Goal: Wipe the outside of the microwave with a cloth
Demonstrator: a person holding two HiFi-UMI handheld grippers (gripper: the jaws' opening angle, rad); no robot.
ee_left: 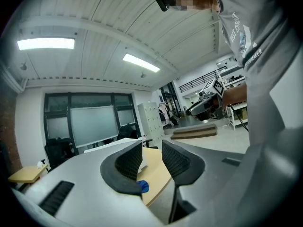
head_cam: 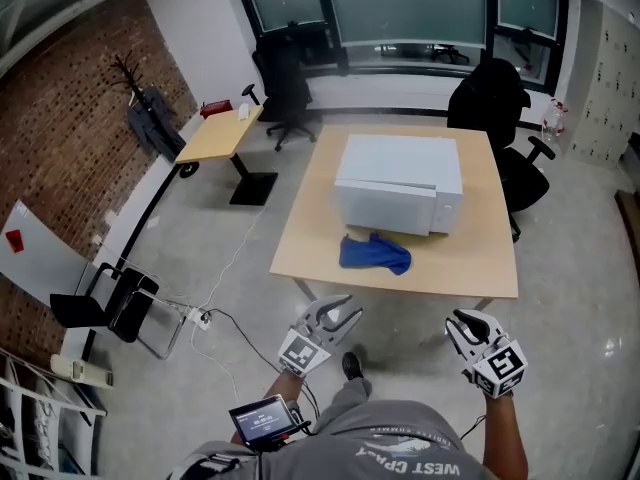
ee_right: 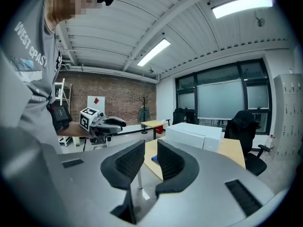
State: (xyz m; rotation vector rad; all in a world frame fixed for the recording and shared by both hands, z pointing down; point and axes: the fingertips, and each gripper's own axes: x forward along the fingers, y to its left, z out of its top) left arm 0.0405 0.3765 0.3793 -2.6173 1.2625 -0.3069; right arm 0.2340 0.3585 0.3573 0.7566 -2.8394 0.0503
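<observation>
A white microwave stands on a light wooden table, and a crumpled blue cloth lies on the tabletop against its front. Both grippers hover short of the table's near edge, over the floor. My left gripper is open and empty, and the cloth shows far off between its jaws. My right gripper is open by a narrow gap with nothing in it. In the right gripper view the microwave and cloth lie ahead, and the left gripper is to the left.
Black office chairs stand at the table's far side and right. A small desk sits at the back left. A folding chair and a power strip with cables are on the floor to my left.
</observation>
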